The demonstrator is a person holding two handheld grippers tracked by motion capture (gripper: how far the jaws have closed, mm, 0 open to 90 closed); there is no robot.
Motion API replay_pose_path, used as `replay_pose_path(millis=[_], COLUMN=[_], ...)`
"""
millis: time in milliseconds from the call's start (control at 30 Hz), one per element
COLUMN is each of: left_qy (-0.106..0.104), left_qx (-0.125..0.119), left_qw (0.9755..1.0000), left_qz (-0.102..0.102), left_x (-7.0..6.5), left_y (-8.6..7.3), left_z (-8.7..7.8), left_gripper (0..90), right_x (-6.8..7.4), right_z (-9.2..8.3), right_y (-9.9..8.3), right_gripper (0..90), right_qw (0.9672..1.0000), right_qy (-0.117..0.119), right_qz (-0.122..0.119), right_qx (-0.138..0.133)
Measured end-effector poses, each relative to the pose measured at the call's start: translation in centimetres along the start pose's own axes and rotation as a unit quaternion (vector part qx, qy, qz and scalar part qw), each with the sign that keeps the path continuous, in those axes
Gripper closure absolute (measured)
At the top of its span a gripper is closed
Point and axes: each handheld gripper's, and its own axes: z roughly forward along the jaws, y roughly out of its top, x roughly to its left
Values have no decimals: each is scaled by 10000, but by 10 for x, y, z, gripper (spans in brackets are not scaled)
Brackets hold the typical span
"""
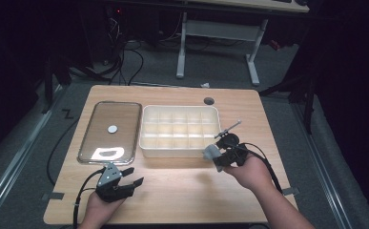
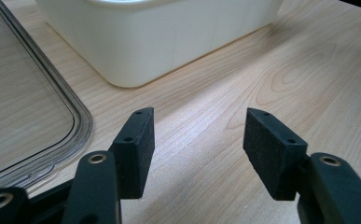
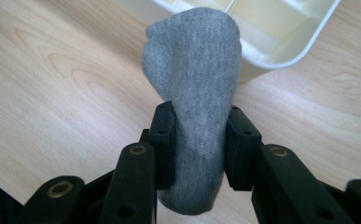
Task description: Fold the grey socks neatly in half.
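My right gripper [image 3: 198,135] is shut on a rolled grey sock [image 3: 197,84], with both pads pressed into its sides. In the high view the grey sock [image 1: 211,152] hangs in my right gripper [image 1: 217,155] just off the front right corner of the cream divided box [image 1: 146,143]. That box [image 3: 304,44] shows its near corner behind the sock in the right gripper view. My left gripper [image 1: 133,175] rests low near the table's front left, open with nothing between its jaws. The left gripper [image 2: 197,140] faces the box's outer wall [image 2: 169,42].
A clear lid [image 1: 87,138] with a white round knob [image 1: 112,129] lies left of the box; its rim [image 2: 78,126] sits close to my left jaws. A black round hole [image 1: 209,100] marks the table's far edge. Bare wood lies in front of the box.
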Motion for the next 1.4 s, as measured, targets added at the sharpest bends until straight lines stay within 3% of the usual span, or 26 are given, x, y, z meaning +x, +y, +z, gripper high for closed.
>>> replay_pose_path(millis=[467,933,1133,1400], left_qy=[-12,-14,-20,-2], left_qx=[-18,-11,16,16], left_qw=[10000,10000,10000,10000], left_qz=[-26,-29,-14,-18], left_x=[2,2,3,3], left_y=[0,0,0,-1], left_z=[0,-1,-1,0], left_gripper=[439,440,439,440], right_x=[-16,-34,-38,-36], right_z=[2,16,28,51], right_y=[41,67,72,79], right_gripper=[695,698,699,711], right_qw=[9996,9985,9970,9920], right_qy=[-54,-138,-207,-478], right_qz=[114,225,270,242], right_qx=[257,476,693,1145])
